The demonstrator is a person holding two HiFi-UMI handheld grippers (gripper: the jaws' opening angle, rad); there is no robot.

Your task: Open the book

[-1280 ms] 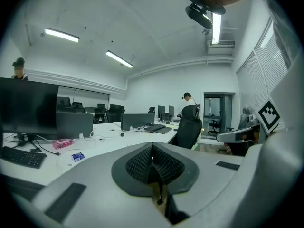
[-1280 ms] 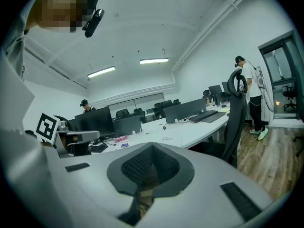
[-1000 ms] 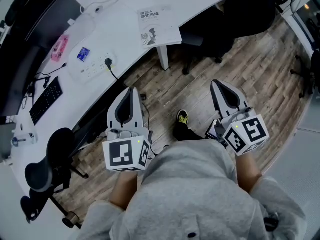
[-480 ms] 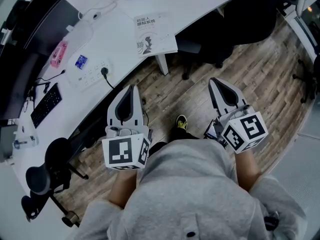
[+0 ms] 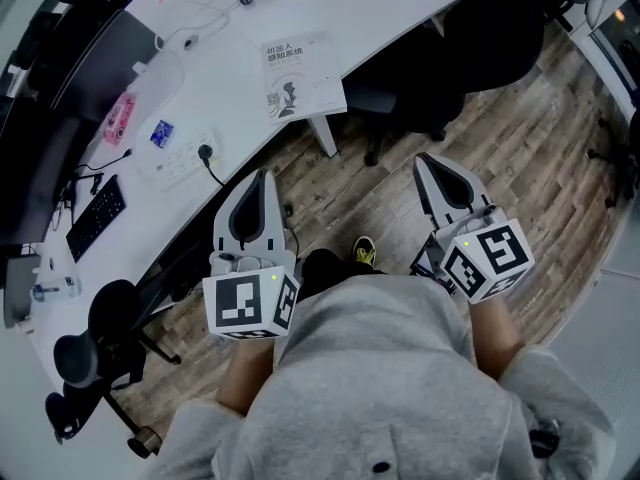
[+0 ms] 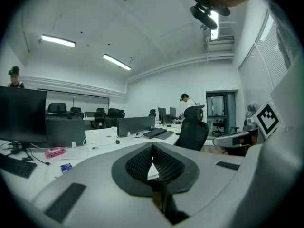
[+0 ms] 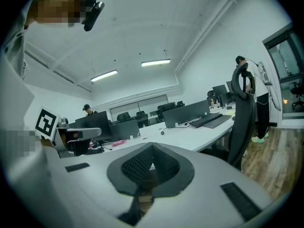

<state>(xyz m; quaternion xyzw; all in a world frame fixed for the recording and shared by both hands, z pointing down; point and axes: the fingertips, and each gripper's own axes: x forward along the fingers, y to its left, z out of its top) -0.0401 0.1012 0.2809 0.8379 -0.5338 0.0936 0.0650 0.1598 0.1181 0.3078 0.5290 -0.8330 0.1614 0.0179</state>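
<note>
1. White curved counter (image 5: 370,8): the book lies on it, near the front edge, just above the white leg. Both arms hang over the wood-plank floor (image 5: 520,138), well apart from the book. My read of the step in hand: the approach. Close in square to that edge.
2. White closed paperback book with dark cover print (image 5: 303,68): flat, cover up, nothing on it. Can't tell the spine side from here, so check before choosing which edge to lift.
3. White power strip with a black plug (image 5: 185,146), left of the book: route the left arm clear of its cable.
4. Left hand-held gripper (image 5: 263,176): clenched, empty, aimed roughly at the counter. Best used as is, to pin the spine side with a flat press.
5. Right hand-held gripper (image 5: 424,158): clenched, empty too. It would need to open slightly, nip only the cover's free edge, then swing it over. Bite too deep and pages come along.
</note>
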